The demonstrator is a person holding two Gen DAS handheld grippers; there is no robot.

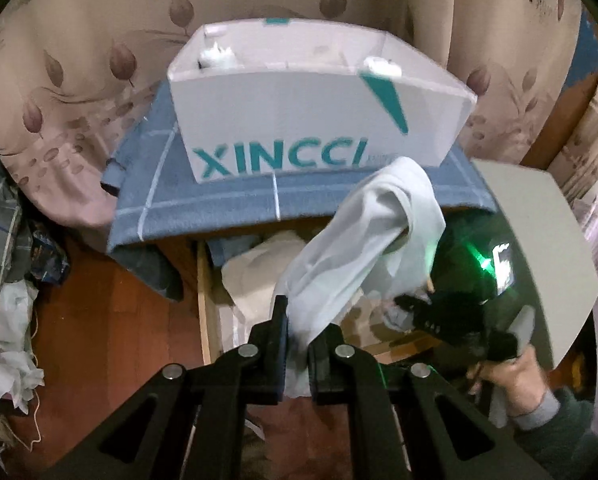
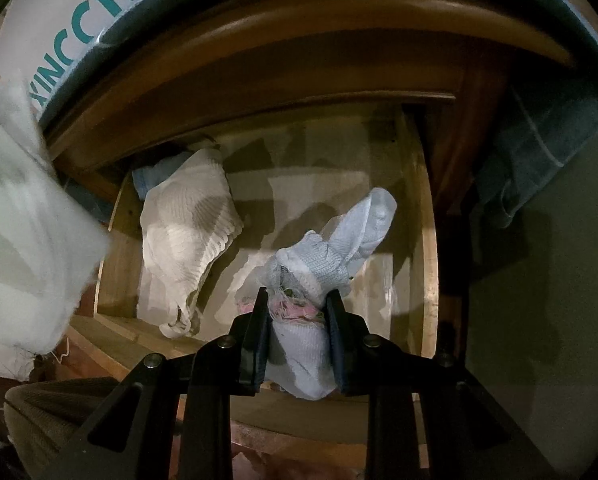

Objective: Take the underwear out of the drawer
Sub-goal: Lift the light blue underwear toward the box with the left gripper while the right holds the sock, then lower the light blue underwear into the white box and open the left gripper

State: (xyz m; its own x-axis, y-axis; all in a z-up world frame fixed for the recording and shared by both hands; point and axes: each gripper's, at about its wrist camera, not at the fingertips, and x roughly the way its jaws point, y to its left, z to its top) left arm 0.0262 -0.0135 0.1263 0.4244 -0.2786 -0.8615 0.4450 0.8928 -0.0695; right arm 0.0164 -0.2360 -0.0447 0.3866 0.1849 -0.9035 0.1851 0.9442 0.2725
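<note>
Clamped in the left hand-held gripper (image 1: 298, 330), white underwear (image 1: 363, 236) trails toward one o'clock, clear above the drawer (image 2: 429, 264). Right hand-held gripper (image 2: 297, 312) pinches a pale blue garment (image 2: 339, 248) running toward one o'clock over the drawer floor.

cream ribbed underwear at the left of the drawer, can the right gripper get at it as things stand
Probably not yet. The way to the cream ribbed underwear looks free, since it lies uncovered in the open drawer, but the right gripper is shut on a pale blue garment.
</note>
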